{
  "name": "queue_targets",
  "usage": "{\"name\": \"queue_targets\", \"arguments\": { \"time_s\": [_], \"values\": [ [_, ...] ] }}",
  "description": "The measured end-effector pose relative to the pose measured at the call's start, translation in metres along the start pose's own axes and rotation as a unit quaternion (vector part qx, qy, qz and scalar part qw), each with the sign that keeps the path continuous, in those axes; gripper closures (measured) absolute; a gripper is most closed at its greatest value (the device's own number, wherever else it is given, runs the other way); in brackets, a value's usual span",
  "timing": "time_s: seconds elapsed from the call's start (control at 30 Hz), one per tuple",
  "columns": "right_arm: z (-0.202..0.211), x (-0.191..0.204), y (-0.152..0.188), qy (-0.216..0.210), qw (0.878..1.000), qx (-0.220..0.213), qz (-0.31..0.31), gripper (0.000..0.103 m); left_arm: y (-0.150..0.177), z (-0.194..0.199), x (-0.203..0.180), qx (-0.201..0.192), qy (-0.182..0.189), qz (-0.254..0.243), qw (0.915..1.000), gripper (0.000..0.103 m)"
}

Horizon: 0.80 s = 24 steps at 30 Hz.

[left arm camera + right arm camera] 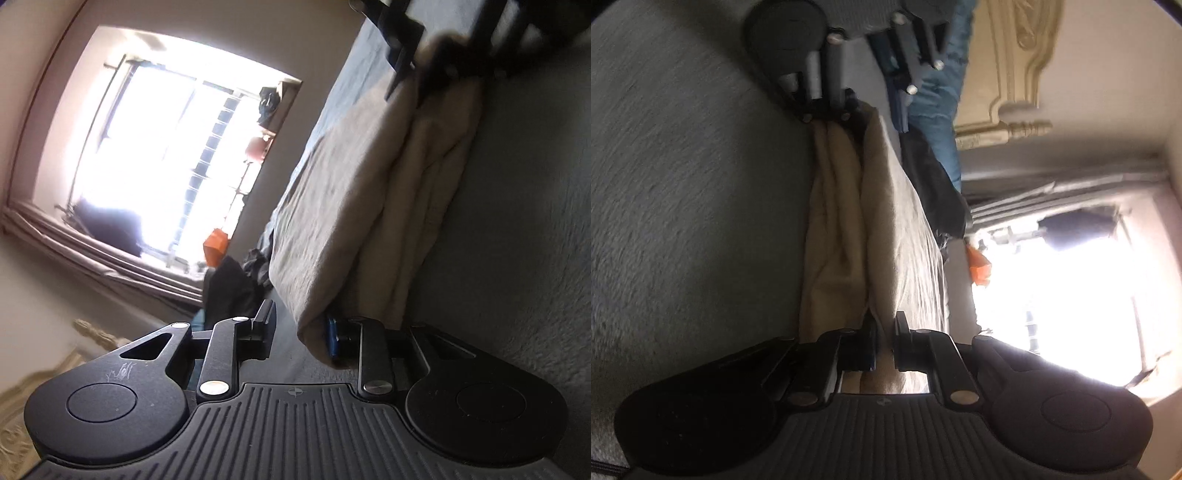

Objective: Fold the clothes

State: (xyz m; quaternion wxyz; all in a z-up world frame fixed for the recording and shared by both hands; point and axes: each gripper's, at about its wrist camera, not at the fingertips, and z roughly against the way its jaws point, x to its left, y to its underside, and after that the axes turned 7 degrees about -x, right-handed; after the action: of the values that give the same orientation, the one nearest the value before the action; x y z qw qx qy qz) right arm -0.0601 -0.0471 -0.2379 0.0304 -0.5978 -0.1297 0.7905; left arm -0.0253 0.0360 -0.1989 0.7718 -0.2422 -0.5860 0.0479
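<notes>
Beige all along the line between the two tools: holding the beige garment (369, 206) doubled into a long strip on the grey bedcover (517, 258), running from just ahead of the left gripper (299, 330) away to the right gripper (885, 332) at its far end. Pinching the folded edge there with the right gripper, jaws pressed nearly together on the cloth. Standing spread with the left gripper, the near corner leaning against its blue-padded finger (332, 338) but gripped by neither pad. Likely risking, from here, a skewed fold: pulling with the right gripper alone while the near corner is lying free, and so dragging the strip crooked or peeling its layers apart. Also risking a partial catch: closing the left gripper on the top layer only and leaving the lower ones sagging behind. Possibly snagging, too, when sliding soft cloth across the fuzzy bedcover instead of lifting it clear.
</notes>
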Motion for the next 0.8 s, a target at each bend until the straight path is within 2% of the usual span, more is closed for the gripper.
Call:
{"name": "queue_targets", "arguments": {
  "time_s": [0.13, 0.3, 0.4, 0.5, 0.53, 0.7, 0.8],
  "values": [
    [0.004, 0.000, 0.003, -0.001, 1.000, 0.000, -0.008, 0.093, -0.001, 0.011, 0.031, 0.018, 0.043, 0.071, 0.9964, 0.064],
    [0.010, -0.003, 0.006, -0.004, 1.000, -0.001, -0.016, 0.093, 0.006, 0.019, 0.059, 0.047, 0.070, 0.169, 0.9819, 0.062],
    [0.013, -0.001, 0.007, -0.002, 1.000, -0.005, -0.006, 0.092, 0.002, 0.023, 0.061, 0.038, 0.073, 0.179, 0.9804, 0.062],
    [0.014, 0.001, 0.007, -0.001, 1.000, -0.008, 0.006, 0.092, -0.009, 0.036, 0.063, -0.005, 0.071, 0.181, 0.9809, 0.062],
    [0.013, 0.001, 0.007, -0.001, 1.000, -0.008, 0.008, 0.092, -0.016, 0.038, 0.066, -0.020, 0.073, 0.185, 0.9799, 0.059],
    [0.016, 0.007, 0.008, 0.002, 0.999, -0.013, 0.031, 0.092, -0.034, 0.008, 0.053, -0.029, 0.106, 0.210, 0.9716, 0.058],
    [0.017, 0.010, 0.009, 0.003, 0.999, -0.018, 0.048, 0.092, -0.043, -0.010, 0.063, -0.025, 0.124, 0.285, 0.9500, 0.058]
  ]
}}
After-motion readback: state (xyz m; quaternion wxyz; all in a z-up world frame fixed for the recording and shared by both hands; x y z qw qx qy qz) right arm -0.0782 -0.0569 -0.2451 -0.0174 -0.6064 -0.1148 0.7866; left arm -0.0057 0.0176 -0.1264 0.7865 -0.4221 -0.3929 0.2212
